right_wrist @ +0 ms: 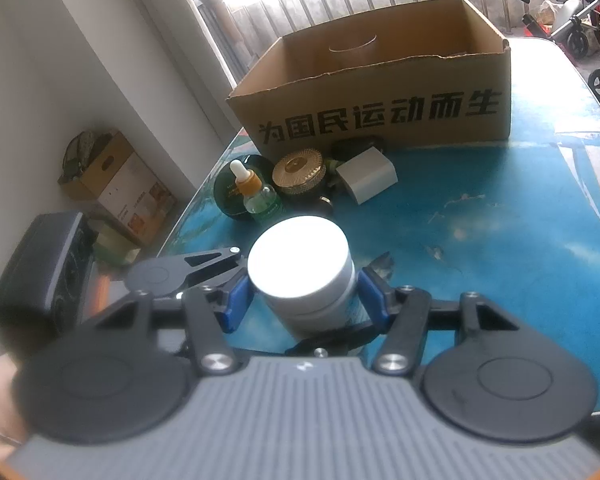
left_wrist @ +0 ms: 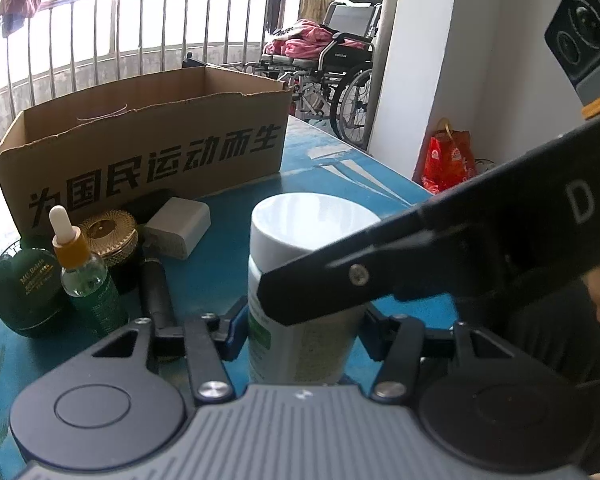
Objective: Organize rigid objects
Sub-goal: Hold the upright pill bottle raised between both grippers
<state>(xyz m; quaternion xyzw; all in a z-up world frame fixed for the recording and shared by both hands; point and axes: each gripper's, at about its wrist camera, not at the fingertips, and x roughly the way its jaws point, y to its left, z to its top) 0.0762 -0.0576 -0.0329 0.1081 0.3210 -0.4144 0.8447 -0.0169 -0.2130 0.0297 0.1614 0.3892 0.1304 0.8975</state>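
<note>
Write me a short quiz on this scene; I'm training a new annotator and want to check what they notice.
1. True or false: the cardboard box stands on the table with its top open.
2. Multiple choice: what stands between the right tongs? A) a tin can B) the white-capped bottle C) a coffee mug
3. Fill in: the table's top is coloured ____.

Key: 1 true; 2 B; 3 blue.
</note>
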